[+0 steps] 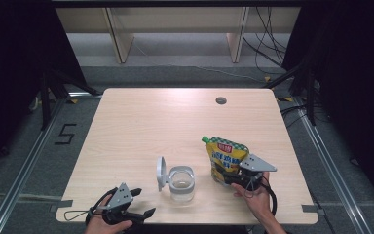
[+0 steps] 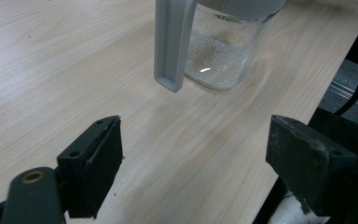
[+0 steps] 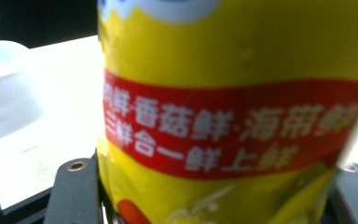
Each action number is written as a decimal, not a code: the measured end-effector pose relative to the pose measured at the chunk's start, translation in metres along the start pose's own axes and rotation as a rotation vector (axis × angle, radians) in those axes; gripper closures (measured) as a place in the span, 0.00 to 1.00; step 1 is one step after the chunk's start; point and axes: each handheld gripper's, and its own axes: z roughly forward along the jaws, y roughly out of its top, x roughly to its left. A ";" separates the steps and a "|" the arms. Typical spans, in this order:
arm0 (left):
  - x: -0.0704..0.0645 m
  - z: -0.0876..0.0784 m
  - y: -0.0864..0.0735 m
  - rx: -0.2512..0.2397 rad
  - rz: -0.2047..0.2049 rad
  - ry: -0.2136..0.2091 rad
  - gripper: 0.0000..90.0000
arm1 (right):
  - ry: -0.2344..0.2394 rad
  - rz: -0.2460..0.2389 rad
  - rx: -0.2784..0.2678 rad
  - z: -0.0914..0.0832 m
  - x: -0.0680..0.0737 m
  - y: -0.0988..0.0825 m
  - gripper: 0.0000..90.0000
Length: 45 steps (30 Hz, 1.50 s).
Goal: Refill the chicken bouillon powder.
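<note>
- A yellow pouch (image 1: pixel 226 161) with a green cap (image 1: pixel 205 140) is seen right of centre in the lower half of the high view, standing tilted on the surface (image 1: pixel 175 122), its cap end leaning toward the upper left.
- The right tongs (image 1: pixel 228 178) are placed at the pouch's lower end, held by a hand (image 1: pixel 253 195) that enters from the bottom edge of the frame.
- In the right gripper view the pouch (image 3: pixel 233 112) is shown between the two black jaws, its sides meeting them at the lower left and lower right corners; the right tongs are clamped on the pouch.
- A red band with white printed characters is seen across the middle of the pouch in that view.
- A clear jar (image 1: pixel 181 184) with its grey lid (image 1: pixel 161 173) flipped open to the left is found just left of the pouch, in the lower middle of the high view, apart from it.
- The left tongs (image 1: pixel 143 202) are held low at the bottom left of the high view, near the surface's front edge, by the other hand (image 1: pixel 108 225).
- In the left gripper view the left tongs (image 2: pixel 193 163) are seen wide apart with bare wood between them; the jar (image 2: pixel 223 46) stands beyond, at the top of the frame, untouched.
- A small round hole (image 1: pixel 220 101) is seen in the surface toward the upper right.
</note>
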 end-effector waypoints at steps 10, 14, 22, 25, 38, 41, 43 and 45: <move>0.001 0.000 0.000 -0.015 -0.010 0.003 0.20 | -0.055 -0.167 -0.010 -0.027 0.012 0.020 0.40; 0.001 0.000 -0.001 -0.006 -0.032 0.005 0.20 | -0.088 -0.332 0.000 -0.034 0.022 0.030 0.40; 0.001 0.000 -0.001 -0.006 -0.028 0.007 0.20 | -0.143 -0.574 0.050 -0.042 0.046 0.039 0.40; 0.001 0.000 -0.001 -0.011 -0.037 0.003 0.20 | -0.181 -0.670 0.075 -0.043 0.054 0.040 0.40; 0.002 0.001 -0.001 -0.010 -0.028 0.010 0.20 | -0.309 -1.049 0.164 -0.036 0.077 0.038 0.40; 0.004 0.001 -0.001 -0.007 -0.021 0.011 0.20 | -0.337 -1.132 0.192 -0.035 0.078 0.038 0.40; 0.004 0.001 -0.002 -0.007 -0.021 0.012 0.20 | -0.344 -1.157 0.197 -0.034 0.079 0.037 0.40; 0.003 0.001 -0.001 -0.004 -0.016 0.014 0.20 | -0.344 -1.203 0.206 -0.032 0.082 0.035 0.40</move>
